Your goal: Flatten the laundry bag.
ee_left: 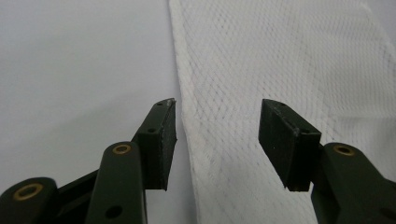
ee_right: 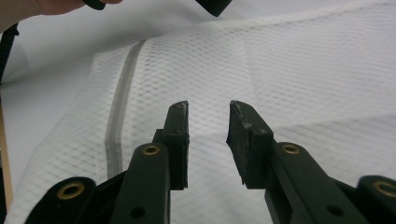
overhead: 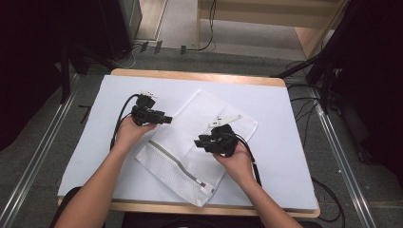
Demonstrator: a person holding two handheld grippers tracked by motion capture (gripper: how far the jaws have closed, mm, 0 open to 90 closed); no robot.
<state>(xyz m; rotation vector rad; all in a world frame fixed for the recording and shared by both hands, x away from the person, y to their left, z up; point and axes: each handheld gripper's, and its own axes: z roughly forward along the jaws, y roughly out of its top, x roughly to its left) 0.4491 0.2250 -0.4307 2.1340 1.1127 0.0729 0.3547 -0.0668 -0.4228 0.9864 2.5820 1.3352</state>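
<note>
High view, mesh bag: a white mesh laundry bag (overhead: 190, 142) lies flat and askew on the middle of the surface (overhead: 266, 95), one corner pointing toward the person's edge, another toward the far side.
Zipper: a grey zipper (overhead: 173, 161) runs along the bag's near-left side, ending close to the near corner.
Bag in left gripper view: the bag's hemmed left edge (ee_left: 184, 116) runs up between the two pads, with bare white cover to its left and netting to its right.
Bag in right gripper view: netting spreads beneath the jaws, and the grey zipper band (ee_right: 116, 116) runs up the left part.
Left claw: the left claw (overhead: 164, 118) hovers just over the bag's left edge, jaws set wide apart with nothing between them; its pads (ee_left: 163, 140) show clear of the cloth.
Right claw: the right claw (overhead: 202, 141) is over the middle of the bag, jaws parted by a narrow gap, holding nothing; whether its tips touch the mesh I cannot tell.
Hands: the left hand (overhead: 129, 133) and right hand (overhead: 236, 159) each grip a tool, forearms coming in from the near edge.
Cables: a black cable (overhead: 119, 121) loops from the left tool.
Surface: white cover on a wooden-edged top, grey floor (overhead: 47, 142) around it.
</note>
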